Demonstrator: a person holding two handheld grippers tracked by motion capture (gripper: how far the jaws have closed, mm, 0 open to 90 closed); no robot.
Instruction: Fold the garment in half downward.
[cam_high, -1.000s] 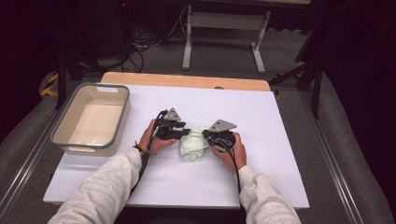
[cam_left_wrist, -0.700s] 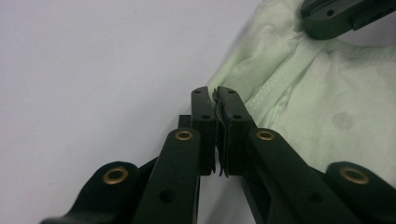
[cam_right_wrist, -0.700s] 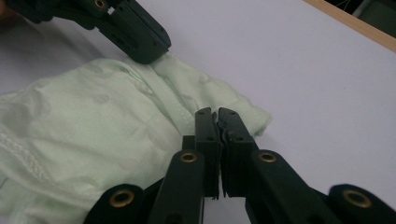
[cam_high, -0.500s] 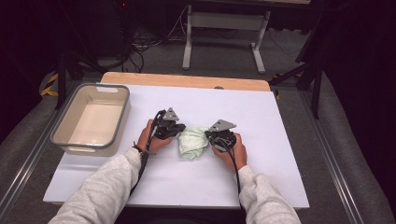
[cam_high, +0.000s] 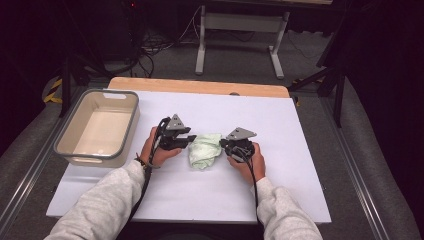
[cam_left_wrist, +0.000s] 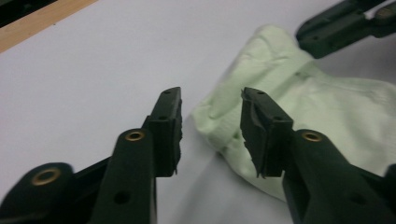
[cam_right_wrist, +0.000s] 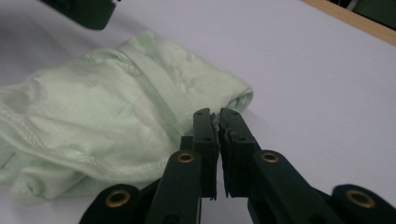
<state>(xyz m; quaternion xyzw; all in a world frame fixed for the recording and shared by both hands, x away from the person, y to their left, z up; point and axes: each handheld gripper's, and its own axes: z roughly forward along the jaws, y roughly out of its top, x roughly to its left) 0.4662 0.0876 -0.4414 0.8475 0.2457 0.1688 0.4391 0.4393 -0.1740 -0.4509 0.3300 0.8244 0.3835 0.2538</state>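
Left fingers (cam_left_wrist: 170, 121) — just opened, off cloth (cam_left_wrist: 327, 107)

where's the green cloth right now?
High view: the green cloth lies crumpled on the white table cover near mid-table, between the left gripper and right gripper, right of the bin.

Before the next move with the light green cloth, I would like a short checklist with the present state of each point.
1. Left gripper free of the cloth: ok. Its jaws have just been opening; the cloth edge lies beyond them, unpinched.
2. Right gripper grips the cloth: cannot tell. The jaws are closed at the cloth's edge, but fabric between the pads is not clearly visible.
3. Cloth neatly folded: not ok, it lies bunched.
4. Cloth fully on the white table cover: ok.
5. Tub ready to receive something: ok, it looks empty.
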